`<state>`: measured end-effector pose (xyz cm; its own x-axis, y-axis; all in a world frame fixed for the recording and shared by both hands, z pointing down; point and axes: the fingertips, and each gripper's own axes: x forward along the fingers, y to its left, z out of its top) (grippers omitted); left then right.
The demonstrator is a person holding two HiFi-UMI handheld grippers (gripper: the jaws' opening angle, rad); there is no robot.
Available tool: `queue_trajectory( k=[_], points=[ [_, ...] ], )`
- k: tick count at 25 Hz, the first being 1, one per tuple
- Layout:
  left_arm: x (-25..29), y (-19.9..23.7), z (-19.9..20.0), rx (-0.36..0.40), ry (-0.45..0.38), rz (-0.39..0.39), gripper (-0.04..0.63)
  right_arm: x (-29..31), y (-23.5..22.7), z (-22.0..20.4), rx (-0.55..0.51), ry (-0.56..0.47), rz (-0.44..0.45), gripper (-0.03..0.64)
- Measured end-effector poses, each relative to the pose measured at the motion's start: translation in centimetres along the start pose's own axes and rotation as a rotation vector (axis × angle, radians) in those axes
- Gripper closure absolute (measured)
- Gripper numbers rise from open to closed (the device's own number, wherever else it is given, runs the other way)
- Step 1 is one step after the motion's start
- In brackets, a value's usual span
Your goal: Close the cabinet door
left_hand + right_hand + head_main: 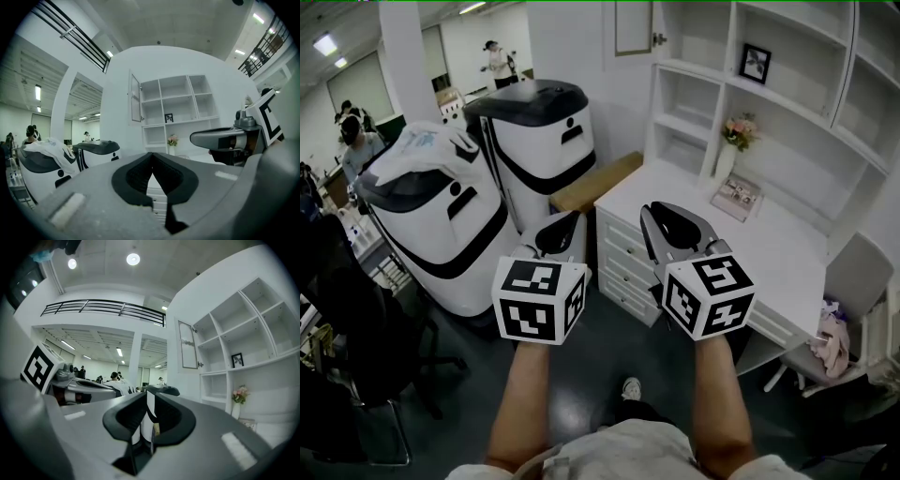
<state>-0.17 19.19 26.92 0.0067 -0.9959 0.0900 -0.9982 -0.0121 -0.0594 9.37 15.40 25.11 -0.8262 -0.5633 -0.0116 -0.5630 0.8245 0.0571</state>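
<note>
The cabinet door stands open at the upper left corner of the white shelf unit, its small knob at the lower right edge. The same door shows in the left gripper view and the right gripper view, far off. Both grippers are held level and side by side, well short of the desk. My left gripper has its tips together and holds nothing. My right gripper shows a narrow gap between its jaws, with nothing in it.
A white desk with drawers stands under the shelves. On the shelves are a photo frame and a flower vase. Two large white-and-black machines stand at left. A chair is at right. People are in the background.
</note>
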Motion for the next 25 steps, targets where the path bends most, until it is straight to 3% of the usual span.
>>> queue_trajectory(
  k=[11, 25],
  points=[
    [5.6, 2.1, -0.4, 0.023, 0.01, -0.013, 0.597, 5.9, -1.9, -1.4, 0.006, 0.002, 0.039, 0.511],
    [17.4, 5.2, 1.6, 0.022, 0.006, 0.02, 0.597, 15.5, -9.6, -1.0, -0.01, 0.002, 0.082, 0.465]
  ],
)
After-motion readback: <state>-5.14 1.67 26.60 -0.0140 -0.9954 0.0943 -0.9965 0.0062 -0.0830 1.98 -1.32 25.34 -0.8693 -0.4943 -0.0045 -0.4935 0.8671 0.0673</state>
